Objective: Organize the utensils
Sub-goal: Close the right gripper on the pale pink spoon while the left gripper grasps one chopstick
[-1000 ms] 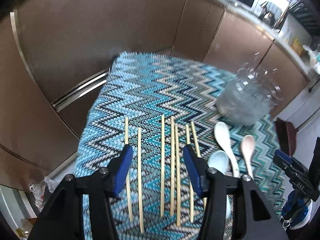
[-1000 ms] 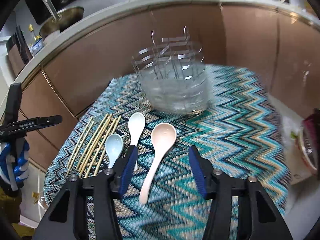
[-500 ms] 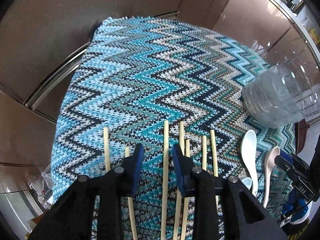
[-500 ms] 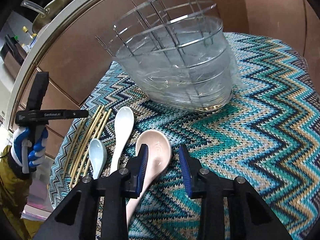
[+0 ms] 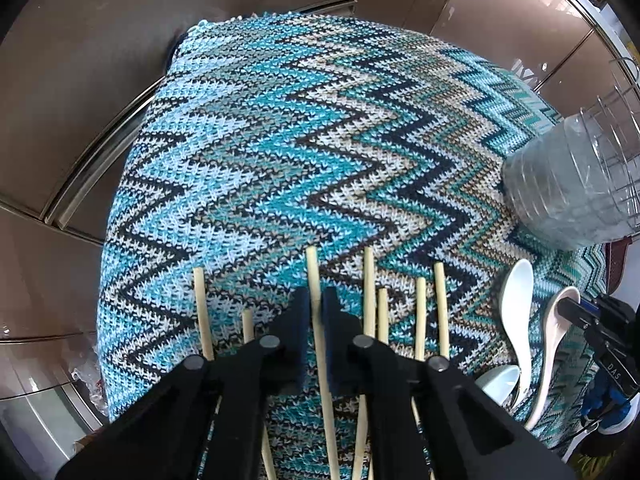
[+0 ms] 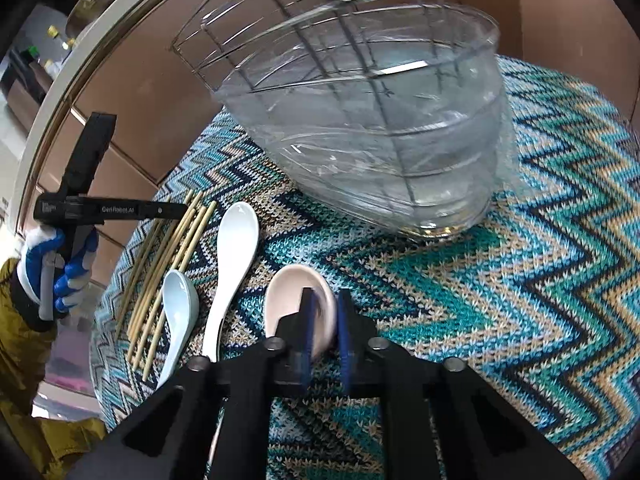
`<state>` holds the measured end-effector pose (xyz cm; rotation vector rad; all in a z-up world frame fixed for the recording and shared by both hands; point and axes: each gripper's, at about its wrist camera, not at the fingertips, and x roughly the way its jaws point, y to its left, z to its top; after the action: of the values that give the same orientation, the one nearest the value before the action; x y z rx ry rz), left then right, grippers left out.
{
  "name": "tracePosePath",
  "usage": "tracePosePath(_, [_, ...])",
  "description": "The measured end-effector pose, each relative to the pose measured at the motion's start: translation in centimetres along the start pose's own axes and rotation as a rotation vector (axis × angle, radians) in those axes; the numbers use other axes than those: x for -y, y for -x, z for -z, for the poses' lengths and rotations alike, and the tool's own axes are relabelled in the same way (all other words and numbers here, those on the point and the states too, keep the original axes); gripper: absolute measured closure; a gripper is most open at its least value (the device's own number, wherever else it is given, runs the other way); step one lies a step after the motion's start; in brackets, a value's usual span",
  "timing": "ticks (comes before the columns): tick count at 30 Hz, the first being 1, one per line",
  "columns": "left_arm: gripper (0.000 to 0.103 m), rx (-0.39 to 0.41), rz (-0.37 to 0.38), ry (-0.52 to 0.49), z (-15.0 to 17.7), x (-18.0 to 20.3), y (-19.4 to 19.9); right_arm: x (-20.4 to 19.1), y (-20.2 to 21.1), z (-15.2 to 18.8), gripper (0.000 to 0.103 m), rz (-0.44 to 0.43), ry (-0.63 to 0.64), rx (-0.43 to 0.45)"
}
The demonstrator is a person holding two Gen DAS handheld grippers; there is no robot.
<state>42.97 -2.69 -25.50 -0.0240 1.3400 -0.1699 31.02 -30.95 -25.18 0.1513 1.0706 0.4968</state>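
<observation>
Several wooden chopsticks (image 5: 418,312) lie side by side on the zigzag mat (image 5: 280,140). My left gripper (image 5: 318,312) is shut on one chopstick (image 5: 314,276) near its far end. A pink spoon (image 6: 294,300), a white spoon (image 6: 232,256) and a pale blue spoon (image 6: 178,304) lie next to the chopsticks (image 6: 172,248). My right gripper (image 6: 326,320) is shut on the right rim of the pink spoon's bowl. A clear plastic utensil holder with a wire grid (image 6: 372,120) stands just beyond it.
Brown cabinet doors (image 5: 100,60) surround the mat on the far and left sides. The holder (image 5: 580,184) sits at the mat's right edge in the left wrist view. The hand holding the left gripper (image 6: 60,264) shows at the left of the right wrist view.
Both grippers moved down and forward and closed: the left onto a chopstick, the right onto the pink spoon's bowl. Both were wide open a second ago.
</observation>
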Motion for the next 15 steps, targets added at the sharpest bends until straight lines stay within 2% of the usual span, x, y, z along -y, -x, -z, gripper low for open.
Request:
tracePosePath(5, [0.098, 0.063, -0.004, -0.001, 1.3, -0.2, 2.3, -1.1, 1.7, 0.4, 0.095, 0.04, 0.034, 0.032])
tracePosePath(8, [0.098, 0.133, 0.012, -0.008, 2.3, -0.3, 5.0, -2.2, 3.8, 1.0, 0.096, 0.073, 0.058, 0.076])
tracePosePath(12, [0.098, 0.277, 0.049, -0.003, 3.3, 0.2, 10.2, -4.0, 7.8, 1.5, 0.096, 0.126, 0.087, 0.173])
tracePosePath(15, [0.098, 0.417, 0.104, 0.009, 3.2, 0.8, 15.5, -5.9, 11.4, 1.1, 0.096, 0.167, 0.107, 0.279])
